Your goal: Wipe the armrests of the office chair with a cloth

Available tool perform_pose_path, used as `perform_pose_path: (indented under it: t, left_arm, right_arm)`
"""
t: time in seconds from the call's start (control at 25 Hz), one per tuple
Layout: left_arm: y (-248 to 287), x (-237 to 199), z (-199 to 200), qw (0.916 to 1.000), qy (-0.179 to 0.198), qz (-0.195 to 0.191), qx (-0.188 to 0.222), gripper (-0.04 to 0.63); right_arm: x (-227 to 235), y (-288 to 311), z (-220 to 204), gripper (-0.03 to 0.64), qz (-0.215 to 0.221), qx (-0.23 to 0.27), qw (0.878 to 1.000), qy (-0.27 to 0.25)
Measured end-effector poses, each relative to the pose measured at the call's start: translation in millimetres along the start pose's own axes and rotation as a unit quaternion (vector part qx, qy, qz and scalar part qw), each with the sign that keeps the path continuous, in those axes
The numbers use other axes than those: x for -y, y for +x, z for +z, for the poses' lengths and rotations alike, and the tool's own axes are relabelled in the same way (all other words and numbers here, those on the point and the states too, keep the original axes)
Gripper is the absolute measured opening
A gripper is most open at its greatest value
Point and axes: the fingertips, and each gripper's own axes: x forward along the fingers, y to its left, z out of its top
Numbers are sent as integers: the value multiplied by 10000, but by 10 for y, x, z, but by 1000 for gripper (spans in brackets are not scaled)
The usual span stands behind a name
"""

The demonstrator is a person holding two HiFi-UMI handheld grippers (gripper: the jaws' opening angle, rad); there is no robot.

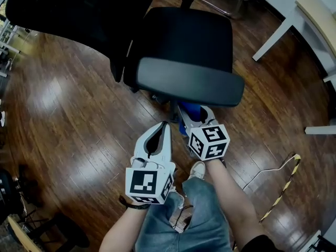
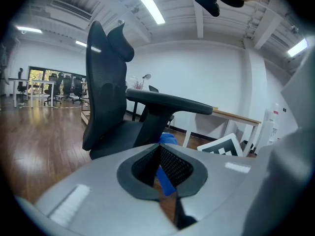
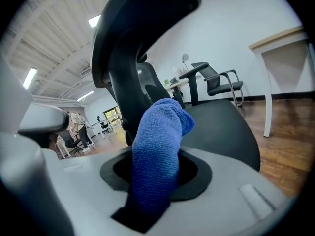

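a blue cloth [image 3: 156, 161] is clamped in the right gripper [image 1: 199, 114] just below the office chair's armrest [image 1: 189, 81], while the left gripper [image 1: 164, 126] is held closed on nothing beside it.

Head view looks down, gripper views up (armrest [image 1: 190, 81] shared).

cloth [image 1: 190, 112]: partly hidden by armrest [image 1: 189, 81] | backrest [image 1: 68, 9]: cropped at top
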Motion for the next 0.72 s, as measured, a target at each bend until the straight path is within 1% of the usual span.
perform_pose_path:
  t: [0.32, 0.44, 0.56, 0.72]
  left_arm:
    - [-97, 79, 146, 9999, -109, -89, -13, 3]
    - [-126, 57, 186, 9998, -147, -105, -9, 3]
    - [-161, -20, 133, 9998, -168, -97, -25, 3]
    - [-210, -174, 40, 9998, -196, -59, -48, 3]
  right_arm:
    - [-99, -261, 410, 141, -97, 322, 9994, -77]
    - [-122, -295, 465, 141, -161, 383, 9991, -94]
    - [-151, -306, 364, 141, -291, 344, 9989, -94]
    - [-304, -300, -22, 141, -332, 113, 9993, -127]
